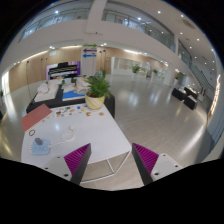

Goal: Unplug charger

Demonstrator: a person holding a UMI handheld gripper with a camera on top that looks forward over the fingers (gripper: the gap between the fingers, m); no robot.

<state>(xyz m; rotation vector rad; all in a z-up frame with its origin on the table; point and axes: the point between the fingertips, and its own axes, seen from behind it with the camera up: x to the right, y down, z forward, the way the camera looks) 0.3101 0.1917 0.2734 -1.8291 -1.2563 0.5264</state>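
Note:
My gripper is open and empty, its two magenta pads spread wide above the near corner of a white table. Nothing stands between the fingers. On the table's far left lie small items, among them a round white-blue object and a reddish flat thing. I cannot make out a charger or a cable for certain. The table lies ahead and to the left of the fingers.
A potted green plant stands at the table's far end. Dark seats and a piano-like keyboard lie beyond. A wide shiny floor stretches to the right, with dark furniture far off.

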